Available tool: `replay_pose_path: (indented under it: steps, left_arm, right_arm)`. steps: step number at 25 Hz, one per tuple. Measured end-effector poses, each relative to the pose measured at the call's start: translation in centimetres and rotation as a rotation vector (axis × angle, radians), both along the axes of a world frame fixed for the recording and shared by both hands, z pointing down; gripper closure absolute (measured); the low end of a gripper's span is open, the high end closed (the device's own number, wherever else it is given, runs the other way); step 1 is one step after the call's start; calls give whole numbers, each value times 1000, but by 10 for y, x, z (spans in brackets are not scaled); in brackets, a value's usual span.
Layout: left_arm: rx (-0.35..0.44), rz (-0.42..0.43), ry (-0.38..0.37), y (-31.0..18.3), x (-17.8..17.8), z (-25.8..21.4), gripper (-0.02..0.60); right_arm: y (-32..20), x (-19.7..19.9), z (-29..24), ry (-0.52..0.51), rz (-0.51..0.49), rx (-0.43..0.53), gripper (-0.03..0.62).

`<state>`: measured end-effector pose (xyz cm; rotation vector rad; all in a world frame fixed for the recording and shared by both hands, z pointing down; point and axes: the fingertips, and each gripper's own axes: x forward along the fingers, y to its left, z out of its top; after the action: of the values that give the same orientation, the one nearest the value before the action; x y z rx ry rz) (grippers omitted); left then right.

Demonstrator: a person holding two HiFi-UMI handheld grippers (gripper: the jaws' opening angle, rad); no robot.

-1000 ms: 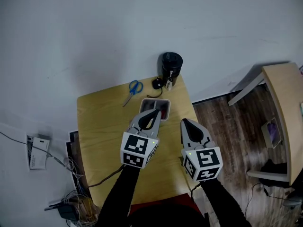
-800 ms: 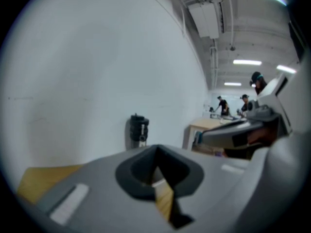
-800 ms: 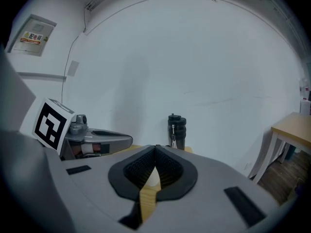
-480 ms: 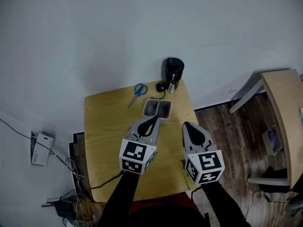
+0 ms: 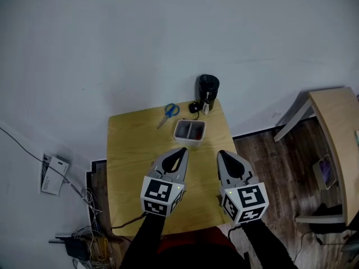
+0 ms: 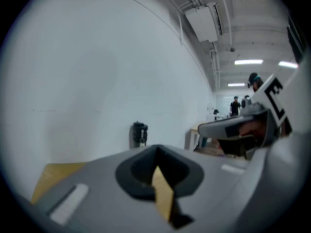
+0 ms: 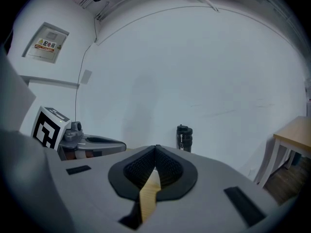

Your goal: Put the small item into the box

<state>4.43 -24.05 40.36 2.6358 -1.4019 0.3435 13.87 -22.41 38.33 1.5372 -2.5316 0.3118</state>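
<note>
Small item (image 5: 194, 106), apparently the dark piece at the table's (image 5: 129, 150) far edge, lies between scissors (image 5: 168, 112) and canister (image 5: 207, 88), just beyond the box (image 5: 189, 141). I hold the left gripper (image 5: 180, 151) and right gripper (image 5: 222, 154) near me, jaws closed on nothing, probably poised to reach.

Beneath your jaws a wooden table (image 5: 129, 150), pale wall (image 5: 140, 38) ahead of them, dark plank floor (image 5: 263, 150) and a second light-wood table (image 5: 336, 122) to their right.
</note>
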Motion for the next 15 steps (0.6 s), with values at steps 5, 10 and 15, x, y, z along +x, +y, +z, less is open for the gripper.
replay_pose_path:
  steps: [5,10,15]
  left_arm:
    - [16,-20,5,19,-6,-8,580]
    - [27,-44,20,41,-11,-13,580]
    - [35,-71,43,59,-16,-18,580]
  right_arm:
    - [17,1,-10,-6,-9,23,586]
    - [36,2,-16,-10,-24,38,586]
    - [52,2,-21,-18,-45,44,586]
